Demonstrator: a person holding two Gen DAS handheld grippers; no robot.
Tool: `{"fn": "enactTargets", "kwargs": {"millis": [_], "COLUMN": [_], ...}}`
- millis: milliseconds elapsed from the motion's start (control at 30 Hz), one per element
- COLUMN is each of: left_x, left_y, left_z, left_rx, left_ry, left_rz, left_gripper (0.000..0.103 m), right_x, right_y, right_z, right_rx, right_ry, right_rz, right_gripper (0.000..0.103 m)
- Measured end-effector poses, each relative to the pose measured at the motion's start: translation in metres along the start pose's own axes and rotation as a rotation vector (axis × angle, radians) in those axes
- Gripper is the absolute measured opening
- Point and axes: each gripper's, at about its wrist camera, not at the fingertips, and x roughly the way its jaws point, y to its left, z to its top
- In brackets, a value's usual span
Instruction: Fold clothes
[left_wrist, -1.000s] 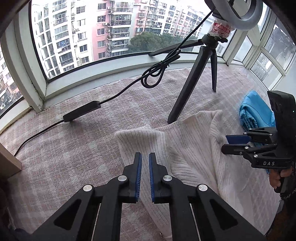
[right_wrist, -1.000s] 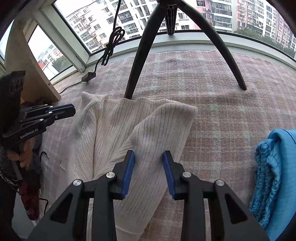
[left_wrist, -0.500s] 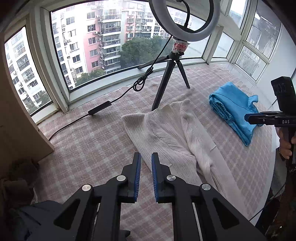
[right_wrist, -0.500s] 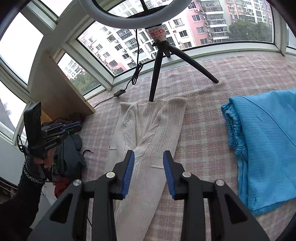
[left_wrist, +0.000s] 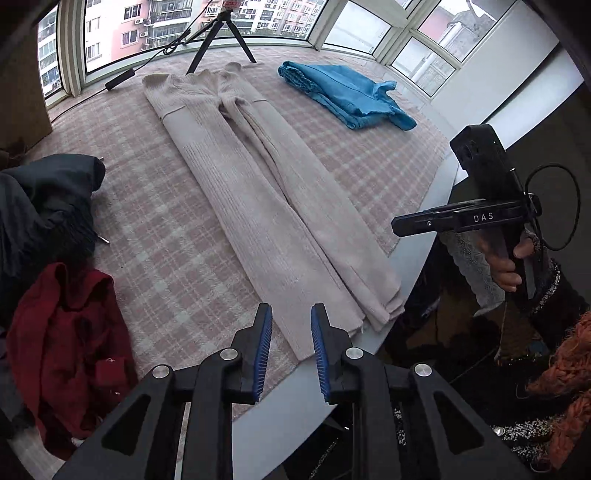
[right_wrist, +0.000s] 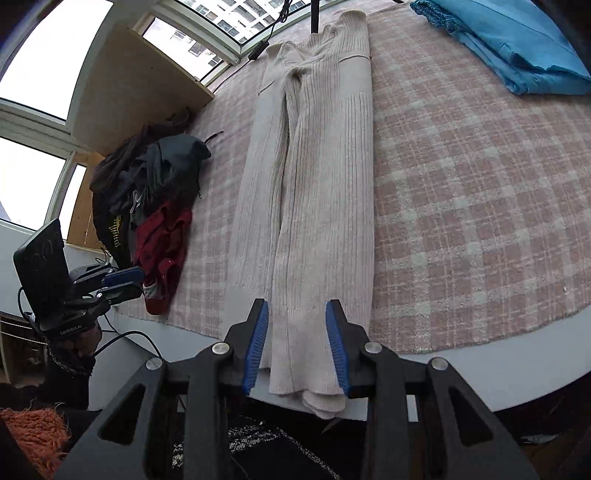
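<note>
Spread across the whole table, a pink plaid cover (left_wrist: 155, 236). Stretched along it from 12 to 6 o'clock in the left wrist view, the cream knit garment (left_wrist: 266, 206), already narrowed into a long strip with both sides turned inward. Near end hung slightly past the table's front edge at 6 o'clock in the right wrist view (right_wrist: 314, 402).

Judged as the step in hand: taking the near end and carrying it toward 12 o'clock to halve the strip. Best done by pinching both near corners together, through every layer, then lifting low and level so the inward folds stayed shut. Soft ribbed knit; probably prone to sagging and sliding open if only the top layer was caught.

Hovered at 6 o'clock, the left gripper (left_wrist: 291, 310), pads parted and empty, just short of the strip's left corner. Poised over the hanging end, the right gripper (right_wrist: 296, 306), spread wider and likewise holding nothing, one pad to each side of the cloth.

On edges and room: front table edge lay right under both tools, so little margin for a downward reach. Bare plaid at 3 o'clock of the strip in the right wrist view. Folded at 1 o'clock in the left wrist view, a blue garment (left_wrist: 343, 92), well apart. Heaped at 8 to 9 o'clock, a dark and red clothes pile (left_wrist: 55, 295), near the strip's left side. Planted at 12 o'clock, a tripod (left_wrist: 221, 40), touching or nearly touching the far end, so worth stopping the fold short of it.
</note>
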Motion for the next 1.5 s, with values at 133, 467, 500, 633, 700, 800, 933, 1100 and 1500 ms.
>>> {"fn": "enactTargets", "kwargs": {"millis": [133,467,500,633,700,800,933,1100,1500], "left_x": [0.047,0.09,0.09,0.083,0.069,0.04,0.026,0.053,0.049], "left_y": [-0.053,-0.075,-0.074,-0.074,-0.068,-0.045,0.001,0.008,-0.004], "left_z": [-0.012,-0.017,-0.017,-0.02,-0.018,-0.015,-0.016,-0.027,-0.021], "left_rx": [0.108,0.178,0.169,0.154,0.09,-0.051,-0.25,-0.245,-0.128], "left_ry": [-0.003,0.011,0.013,0.004,-0.005,-0.066,-0.077,0.026,0.036], "left_rz": [0.071,0.186,0.176,0.168,0.138,0.123,0.13,0.118,-0.024], "left_gripper": [0.027,0.004,0.005,0.005,0.006,0.028,0.037,0.037,0.013], "right_x": [0.017,0.021,0.02,0.021,0.022,0.019,0.021,0.031,0.033], "right_y": [0.006,-0.009,-0.009,-0.021,-0.025,-0.025,-0.02,-0.006,0.001], "right_z": [-0.019,-0.042,-0.043,-0.044,-0.045,-0.048,-0.053,-0.06,-0.056], "right_rx": [-0.091,-0.079,-0.084,-0.081,-0.086,-0.11,-0.158,-0.236,-0.199], "right_ry": [0.024,-0.015,-0.021,-0.048,-0.057,-0.063,-0.064,-0.068,-0.071], "right_rz": [-0.085,-0.131,-0.139,-0.153,-0.147,-0.139,-0.152,-0.185,-0.129], "right_gripper": [0.032,0.033,0.034,0.041,0.041,0.041,0.041,0.042,0.013]}}
